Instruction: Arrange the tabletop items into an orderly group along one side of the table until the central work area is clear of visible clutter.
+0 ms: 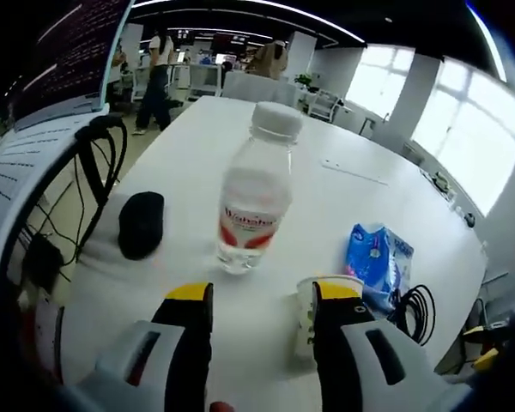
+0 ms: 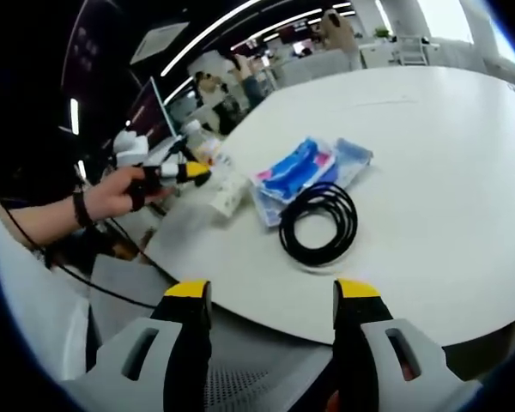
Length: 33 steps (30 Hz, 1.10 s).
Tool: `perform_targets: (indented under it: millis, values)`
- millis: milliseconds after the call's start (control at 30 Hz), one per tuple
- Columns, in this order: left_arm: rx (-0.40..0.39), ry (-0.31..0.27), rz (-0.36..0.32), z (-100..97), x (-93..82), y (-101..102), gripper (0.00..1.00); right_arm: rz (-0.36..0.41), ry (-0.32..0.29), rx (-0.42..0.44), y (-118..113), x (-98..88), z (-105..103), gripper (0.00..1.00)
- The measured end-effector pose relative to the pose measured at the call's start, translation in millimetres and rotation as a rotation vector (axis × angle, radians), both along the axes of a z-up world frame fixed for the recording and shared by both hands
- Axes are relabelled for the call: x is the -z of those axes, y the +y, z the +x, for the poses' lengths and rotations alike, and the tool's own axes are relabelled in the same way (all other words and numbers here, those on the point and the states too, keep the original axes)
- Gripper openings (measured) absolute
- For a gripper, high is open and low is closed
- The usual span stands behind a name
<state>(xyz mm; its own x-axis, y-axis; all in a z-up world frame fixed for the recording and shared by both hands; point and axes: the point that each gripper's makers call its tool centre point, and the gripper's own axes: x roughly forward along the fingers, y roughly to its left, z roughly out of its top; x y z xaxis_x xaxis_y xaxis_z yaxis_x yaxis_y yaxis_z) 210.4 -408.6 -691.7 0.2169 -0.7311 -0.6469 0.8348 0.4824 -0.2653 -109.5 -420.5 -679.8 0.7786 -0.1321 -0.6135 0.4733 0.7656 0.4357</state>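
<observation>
Clear red-labelled water bottle [image 1: 256, 199], upright

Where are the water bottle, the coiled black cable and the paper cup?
Bottle [image 1: 254, 206]: left gripper view, on its red-and-white label.
Cable [image 2: 319, 222]: right gripper view, on the upper left of the black coil.
Cup [image 1: 307, 300]: left gripper view, on its white wall left of the tool's jaw.

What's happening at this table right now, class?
A person is tidying a white table with a handheld gripper in each hand. The left gripper is open beside a paper cup, near a water bottle and black mouse. The right gripper hangs open off the edge, before a coiled black cable and blue packet.
</observation>
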Motion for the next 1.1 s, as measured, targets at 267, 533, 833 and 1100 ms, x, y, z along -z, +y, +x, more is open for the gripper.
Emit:
perform_targets:
  millis: [267,533,833,1100]
  values:
    - [0.039,0.030,0.016,-22.9,7.2,13.9,0.46,0.011,-0.008,0.020,4.6,4.2,-1.8,0.56]
    - [0.085,0.082,0.037,-44.9,18.6,21.6,0.48,0.022,-0.011,0.016,7.8,6.4,-1.7,0.56]
    - [0.116,0.145,0.015,-54.3,15.0,6.9,0.49,0.028,-0.018,0.020,4.8,7.5,-8.4,0.56]
    - [0.135,0.171,0.044,-62.4,27.7,-2.1,0.50,0.023,-0.017,0.006,-1.0,3.7,-11.1,0.56]
